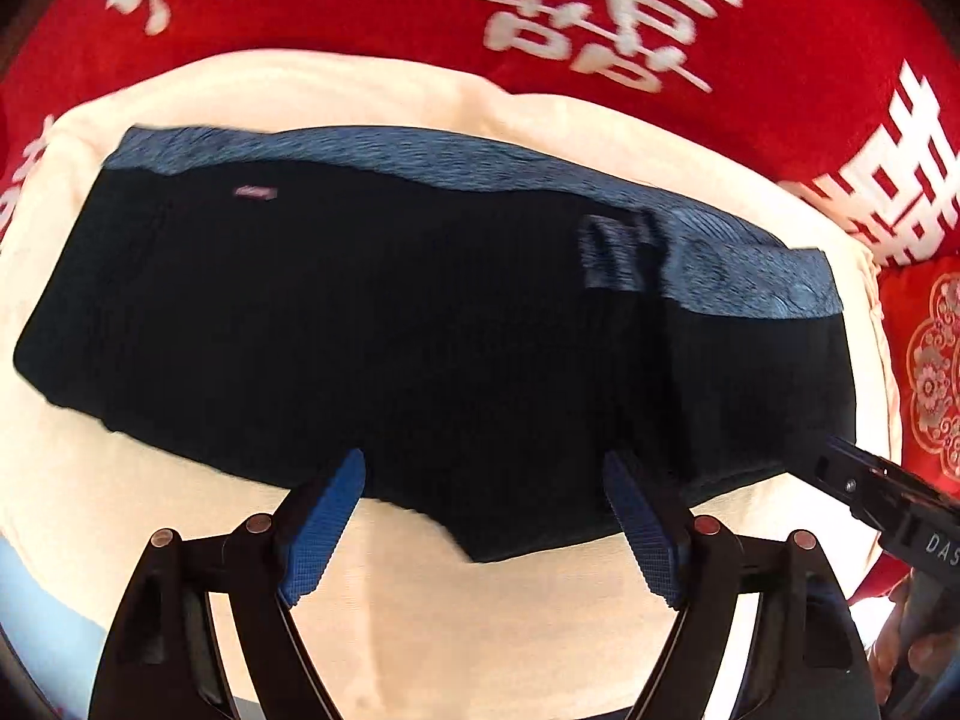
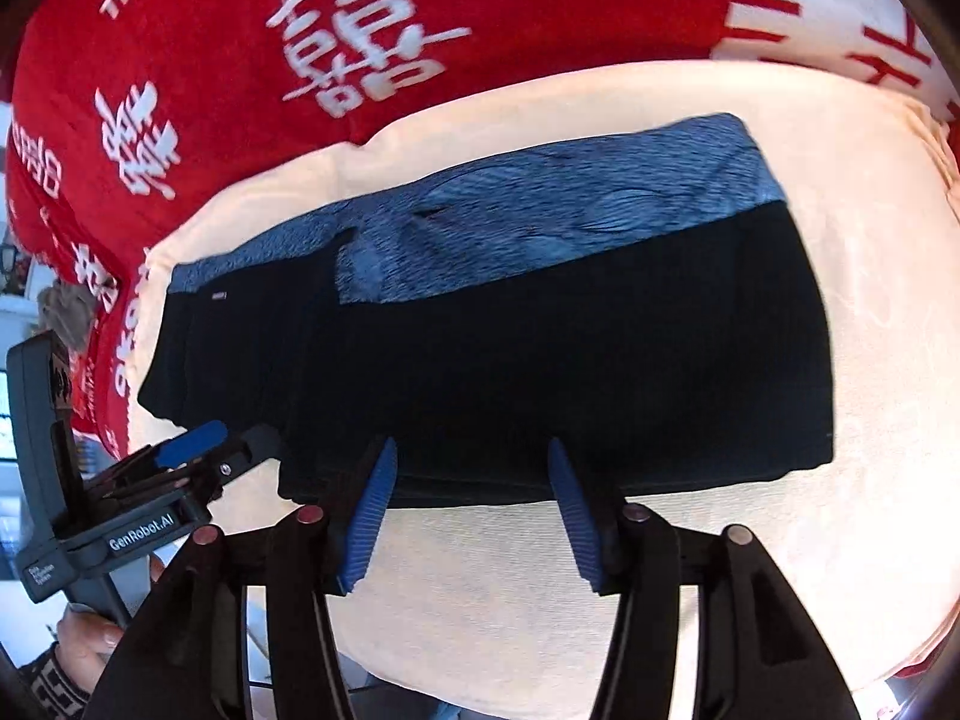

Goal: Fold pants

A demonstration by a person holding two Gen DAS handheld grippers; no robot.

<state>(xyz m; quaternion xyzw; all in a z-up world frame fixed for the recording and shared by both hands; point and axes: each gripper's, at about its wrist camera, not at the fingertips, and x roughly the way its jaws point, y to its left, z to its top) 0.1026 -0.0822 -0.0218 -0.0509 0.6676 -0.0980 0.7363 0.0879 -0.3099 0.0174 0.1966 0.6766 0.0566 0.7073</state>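
Black pants (image 1: 390, 312) with a blue heathered waistband (image 1: 420, 150) lie folded flat on a cream cloth (image 1: 480, 612). My left gripper (image 1: 483, 468) hovers open over the pants' near edge, nothing between its blue pads. The right gripper (image 1: 852, 474) pokes in at the right edge of this view, by the pants' right corner. In the right wrist view the same pants (image 2: 510, 372) lie under my right gripper (image 2: 472, 447), which stands open above their near edge with nothing gripped. The left gripper (image 2: 228, 441) shows at the left, near the pants' left corner.
A red blanket with white characters (image 1: 420, 6) lies beyond the cream cloth (image 2: 600, 588) and around it (image 2: 240, 30). A red cushion with a floral pattern (image 1: 936, 360) sits at the right. A person's hand (image 2: 90, 630) holds the left gripper's handle.
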